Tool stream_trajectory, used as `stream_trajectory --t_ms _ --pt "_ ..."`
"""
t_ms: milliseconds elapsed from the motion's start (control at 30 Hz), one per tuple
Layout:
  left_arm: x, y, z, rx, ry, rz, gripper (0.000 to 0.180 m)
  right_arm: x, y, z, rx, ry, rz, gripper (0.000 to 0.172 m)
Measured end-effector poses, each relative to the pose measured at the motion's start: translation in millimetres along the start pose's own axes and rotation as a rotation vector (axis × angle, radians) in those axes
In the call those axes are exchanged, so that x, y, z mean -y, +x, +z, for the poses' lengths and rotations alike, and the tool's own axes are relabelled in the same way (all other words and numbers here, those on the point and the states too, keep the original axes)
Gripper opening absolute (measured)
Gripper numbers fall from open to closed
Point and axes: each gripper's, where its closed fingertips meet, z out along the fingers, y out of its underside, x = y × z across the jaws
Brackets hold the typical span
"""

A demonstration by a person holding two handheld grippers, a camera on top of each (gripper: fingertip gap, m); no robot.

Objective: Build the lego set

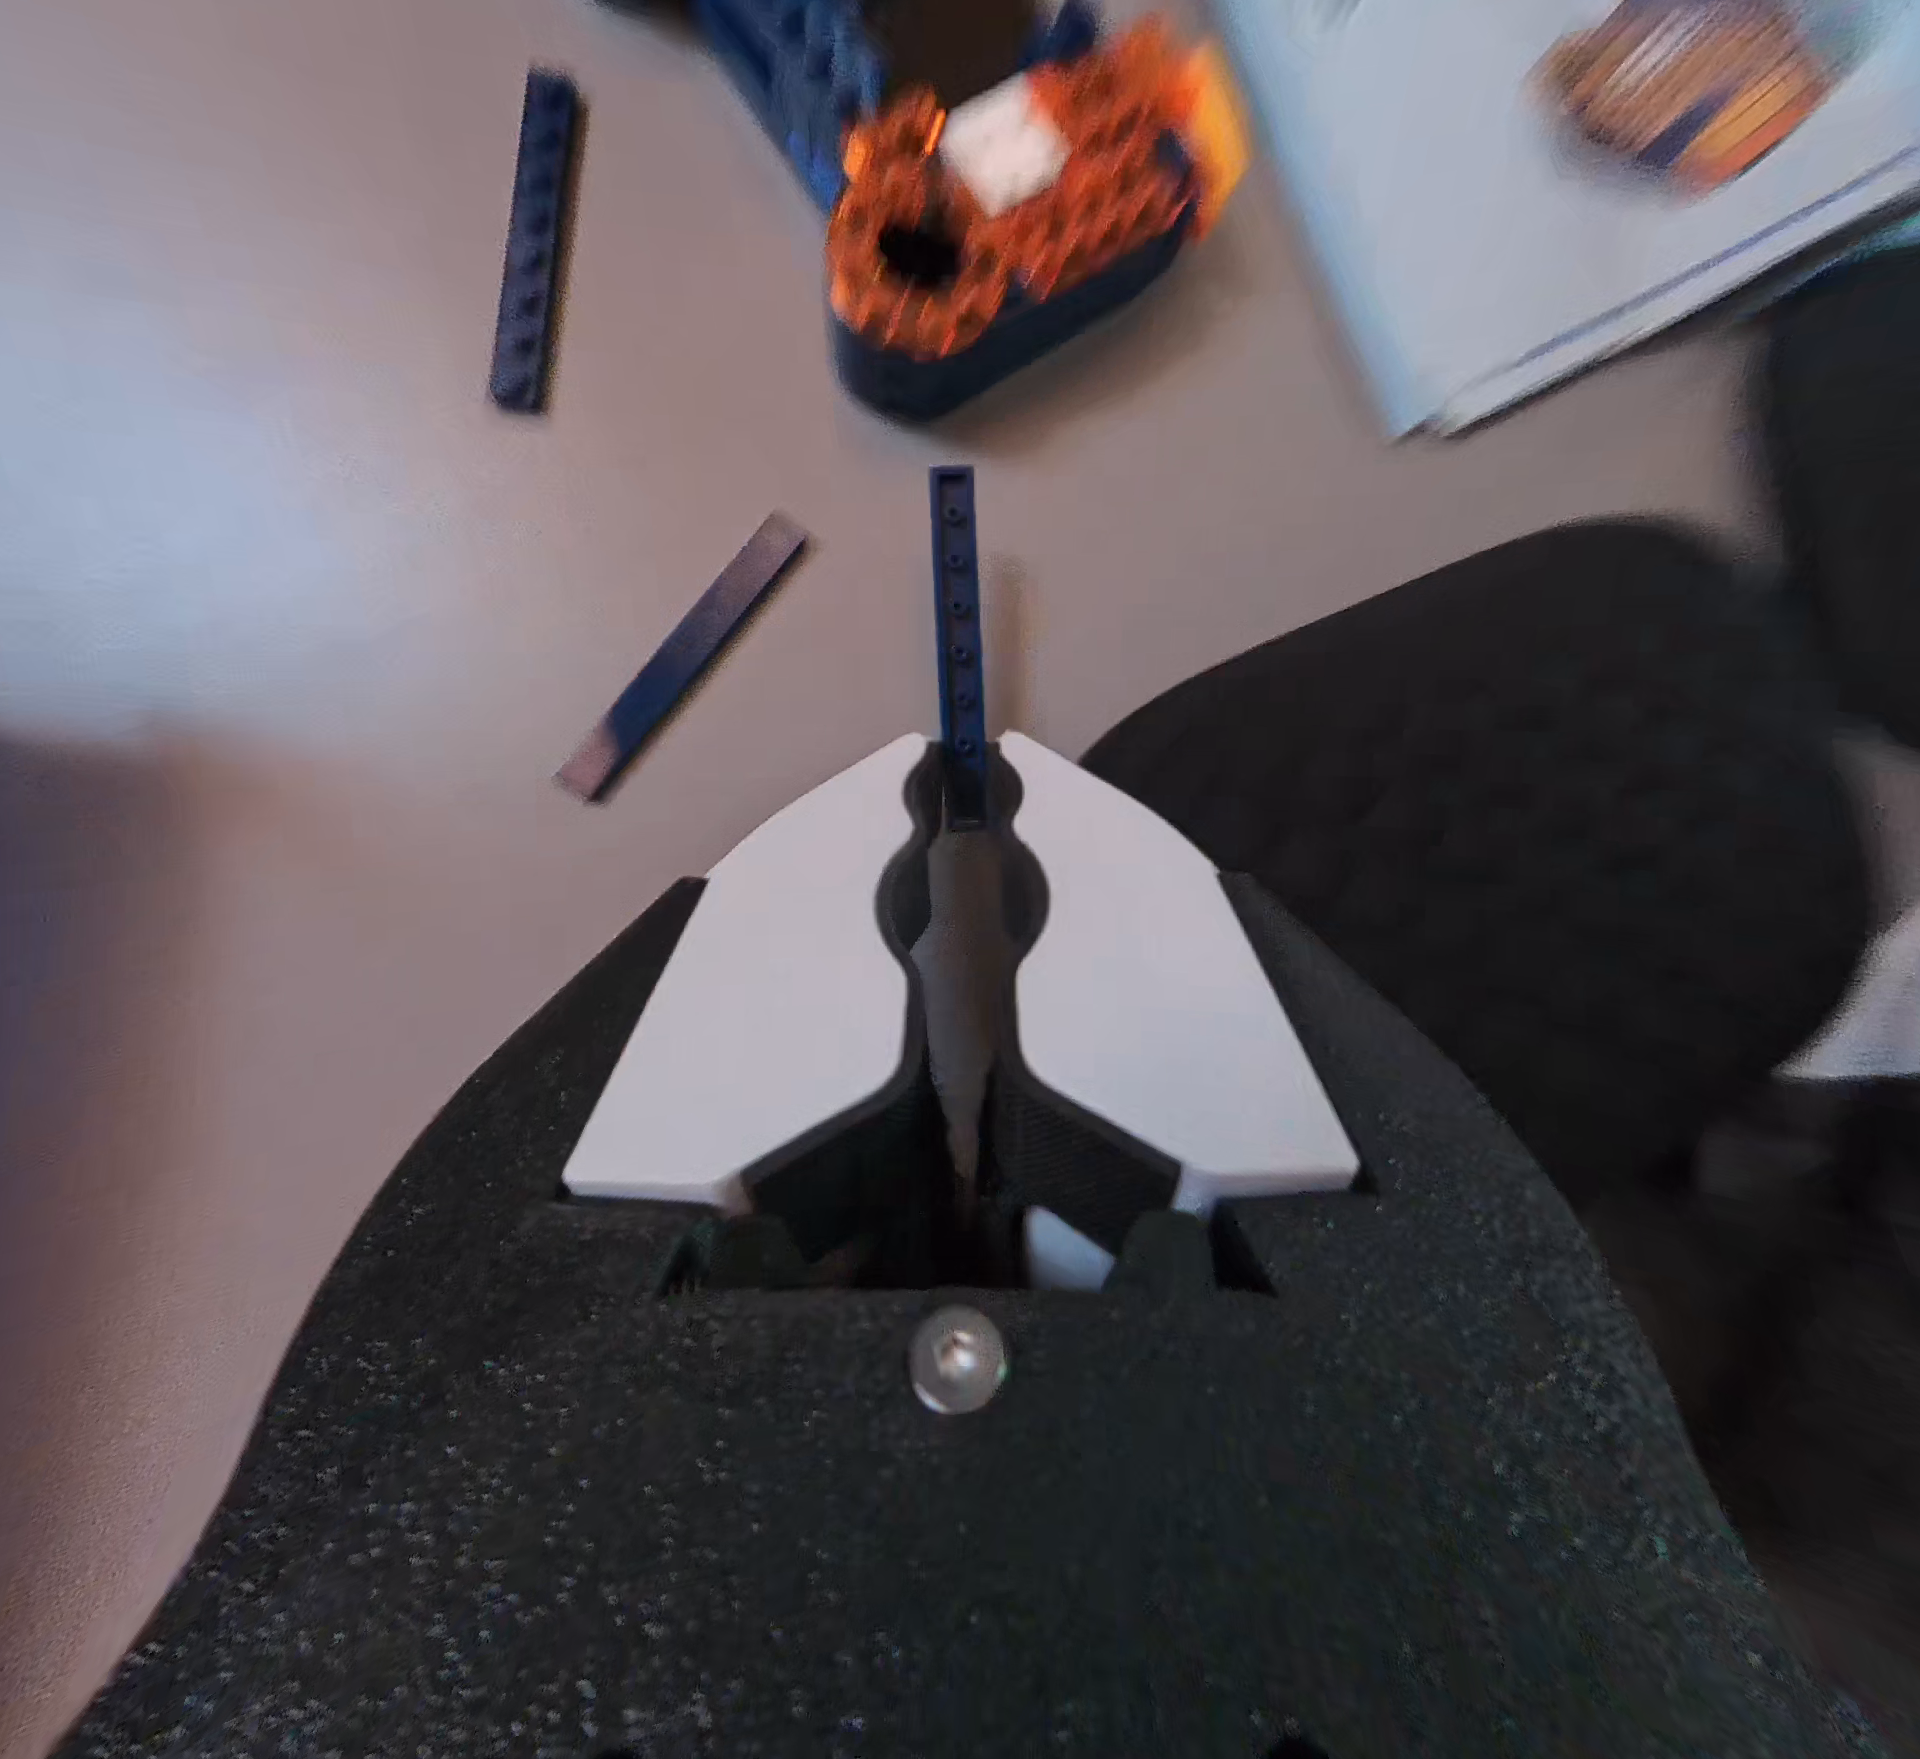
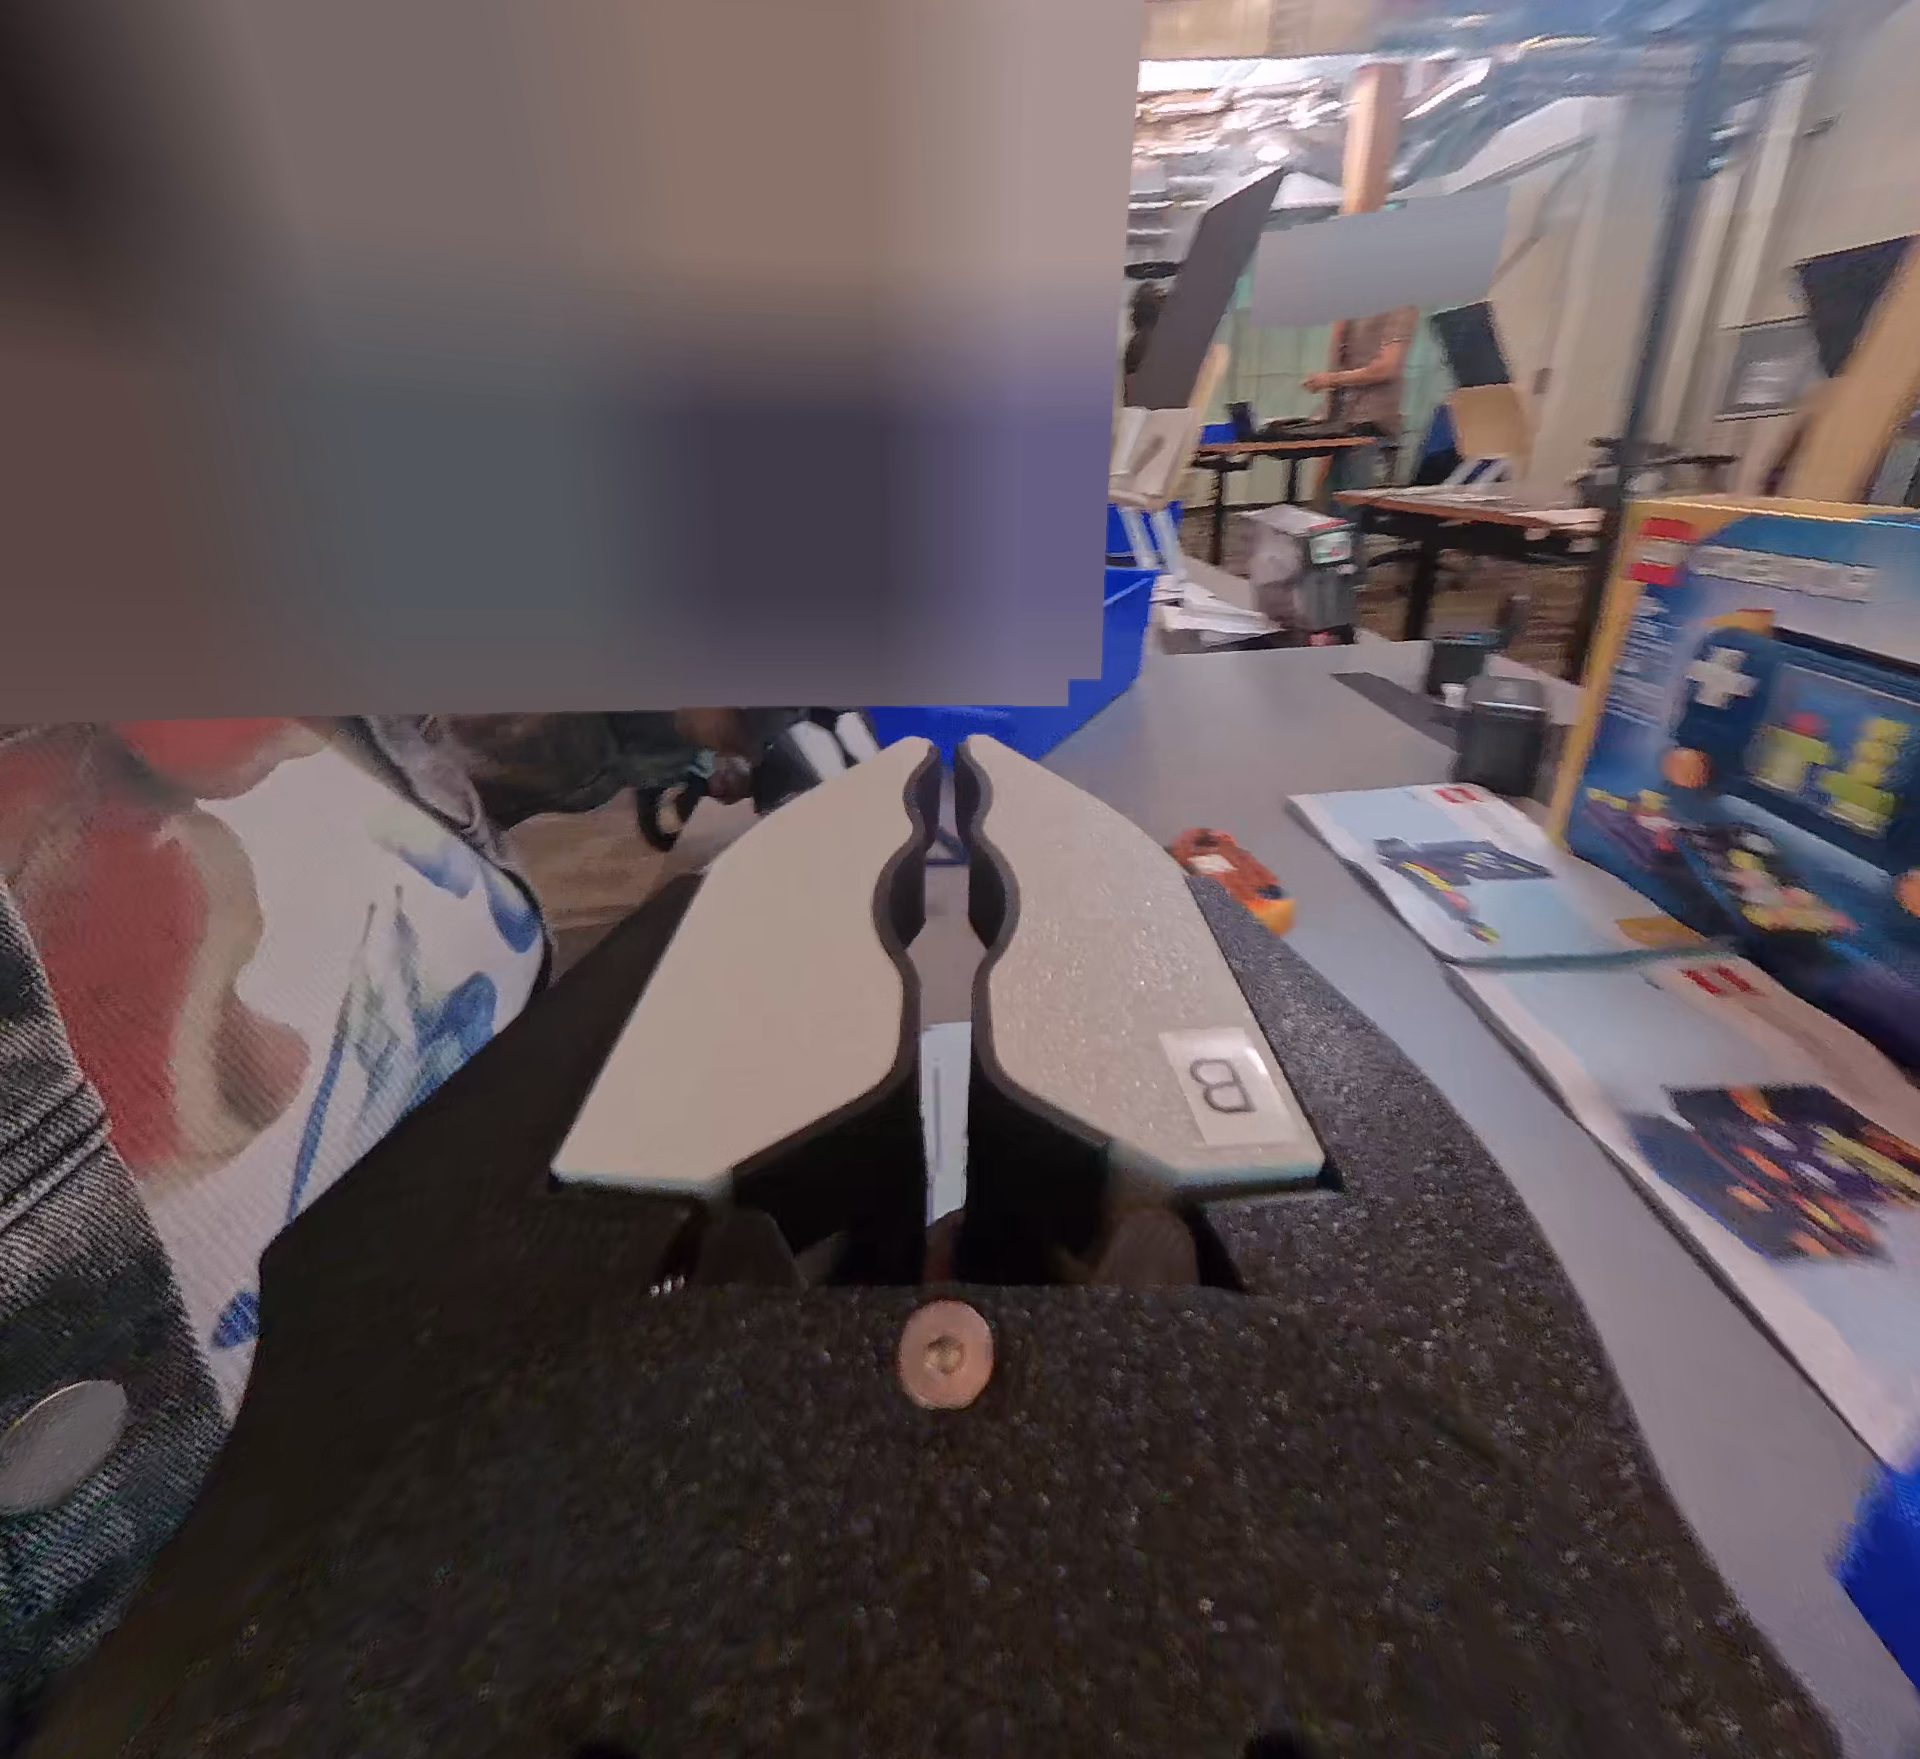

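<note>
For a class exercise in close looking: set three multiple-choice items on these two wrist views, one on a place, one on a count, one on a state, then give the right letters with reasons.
1. Where does the flat, studless blue strip lie?
A. Left of the held strip, on the table
B. On the booklet
C. Inside the box

2. How many loose blue strips lie on the table in the left wrist view, apart from the held one?
A. None
B. Two
C. Five

3. What is the left gripper's state?
A. Wide open
B. Closed on a blue strip
C. Closed on the booklet

Answers:
1 A: the flat strip rests on the table, left of the held strip.
2 B: the flat strip and a studded strip.
3 B: the left gripper has the held strip's end between its fingertips, the rest sticking forward.
</note>
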Motion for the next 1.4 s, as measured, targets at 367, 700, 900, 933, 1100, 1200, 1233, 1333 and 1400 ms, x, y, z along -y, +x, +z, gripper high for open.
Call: stream_trajectory --t_ms 367,700,900,933,1100,1200,1233,1333,1400 --pt "74 134 -76 -1.188 0.416 -0.352 0.007 -47 -59 128 0.652 -0.301 0.321 0.034" --pt "76 143 -75 -1.272 0.431 -0.339 0.006 -56 -66 135 0.666 -0.200 0.324 0.002" --pt "88 97 -50 -0.469 0.636 0.093 0.034 -75 -15 141 0.276 -0.180 0.759 0.003" --pt "90 94 -47 -0.305 0.629 0.226 0.036 -78 -10 141 0.234 -0.167 0.827 0.002" --pt "96 92 -31 0.094 0.552 0.553 0.021 -93 -6 143 0.146 -0.174 0.915 0.002" --pt "92 89 -24 0.144 0.501 0.597 0.014 -96 -3 143 0.126 -0.163 0.952 0.002" --pt "91 88 -22 0.160 0.488 0.611 0.010 -99 -3 143 0.116 -0.168 0.955 0.002" --pt "87 87 -20 0.178 0.461 0.637 0.007 -104 -4 142 0.113 -0.176 0.973 0.002" --pt "85 85 -21 0.153 0.454 0.606 0.007 -107 -7 143 0.125 -0.190 0.971 0.003"
